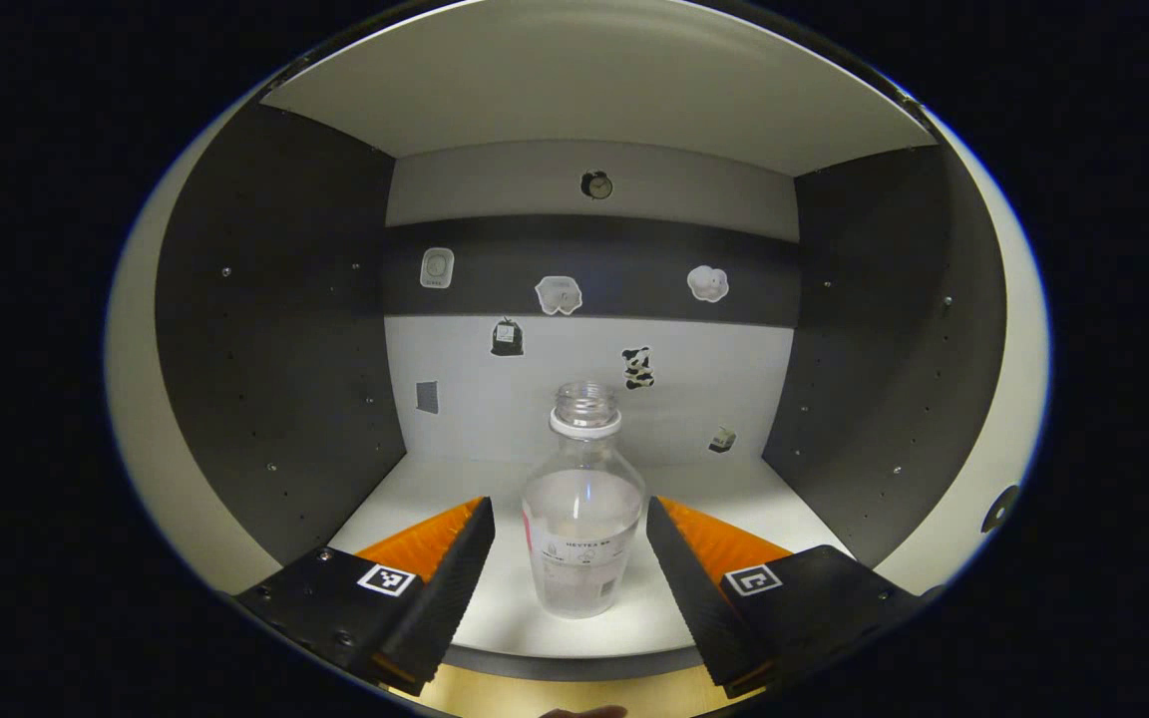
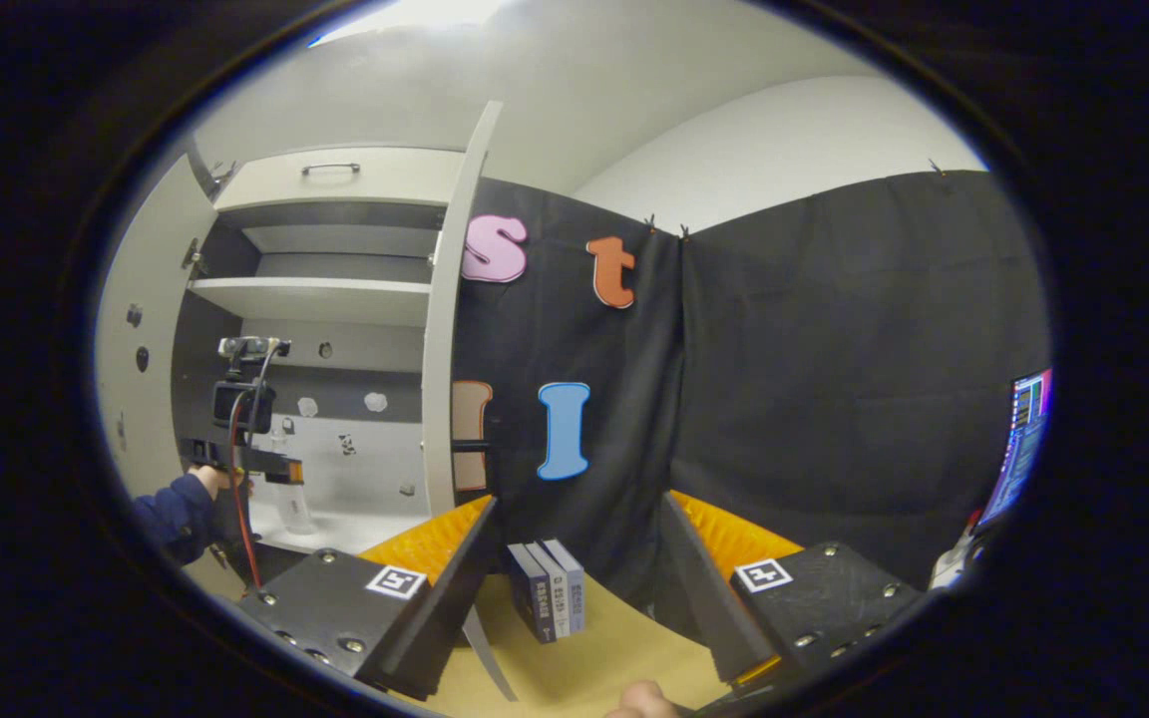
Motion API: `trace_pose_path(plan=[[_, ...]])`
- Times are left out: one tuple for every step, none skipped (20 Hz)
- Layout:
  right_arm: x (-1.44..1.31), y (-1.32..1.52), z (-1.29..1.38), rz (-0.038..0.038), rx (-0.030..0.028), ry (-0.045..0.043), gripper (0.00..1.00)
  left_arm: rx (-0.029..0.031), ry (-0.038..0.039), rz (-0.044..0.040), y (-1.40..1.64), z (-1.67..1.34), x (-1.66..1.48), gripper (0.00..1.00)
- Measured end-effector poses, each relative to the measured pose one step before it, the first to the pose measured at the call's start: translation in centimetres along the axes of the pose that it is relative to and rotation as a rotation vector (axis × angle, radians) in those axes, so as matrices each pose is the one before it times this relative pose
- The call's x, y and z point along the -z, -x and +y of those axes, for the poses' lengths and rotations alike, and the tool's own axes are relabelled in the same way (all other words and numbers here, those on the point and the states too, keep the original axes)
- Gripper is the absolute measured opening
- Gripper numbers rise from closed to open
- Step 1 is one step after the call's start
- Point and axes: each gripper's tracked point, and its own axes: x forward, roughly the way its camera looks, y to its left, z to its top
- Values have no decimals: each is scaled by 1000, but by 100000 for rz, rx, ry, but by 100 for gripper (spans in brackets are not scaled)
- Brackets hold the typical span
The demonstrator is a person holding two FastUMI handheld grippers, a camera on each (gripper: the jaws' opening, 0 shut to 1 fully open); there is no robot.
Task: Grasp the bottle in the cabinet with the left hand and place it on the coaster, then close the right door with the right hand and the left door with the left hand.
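Note:
A clear uncapped bottle (image 1: pixel 582 509) with a pale label stands upright near the front edge of the cabinet's white shelf (image 1: pixel 784 499). My left gripper (image 1: pixel 567 524) is open, its fingers on either side of the bottle with gaps left and right. In the right gripper view, my right gripper (image 2: pixel 574 524) is open over the wooden table (image 2: pixel 594 658), holding nothing. There the left gripper (image 2: pixel 240 454), held by a hand in a dark sleeve (image 2: pixel 171 514), reaches into the cabinet toward the bottle (image 2: pixel 292 504). The right door (image 2: pixel 447 329) stands open, edge-on.
The cabinet has dark side walls (image 1: pixel 275 339) and small stickers on its back wall (image 1: pixel 559 295). The left door (image 2: pixel 141 339) is swung open. Three small boxes (image 2: pixel 550 586) stand on the table between my right fingers. A monitor (image 2: pixel 1025 439) glows at far right.

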Motion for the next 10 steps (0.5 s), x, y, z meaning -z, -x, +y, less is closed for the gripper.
trace_pose_path(plan=[[68,11,208,373,-531,-212,97,1355,849,1398,-51,-164,269,94],[67,-10,160,39,-453,-361,93,63,1205,145,-287,-16,78,92],[-53,-23,217,-137,-382,-373,93,260,401,-890,28,79,-100,79],[84,-53,201,-12,-505,-313,93,639,238,57,-63,-63,42,79],[74,55,179,109,-609,-88,93,168,545,-36,-74,98,50,78],[51,-63,165,27,-482,161,93,293,548,-236,191,60,-35,78],[-28,-46,84,-46,-223,310,93,573,586,151,171,18,45,78],[88,-44,-4,-115,-153,141,93,702,447,-3,239,-48,20,77],[-32,37,110,-30,-394,-126,97,507,182,278,268,18,128,77],[-119,33,26,-174,-451,-356,97,772,-269,-242,403,-63,26,77]])
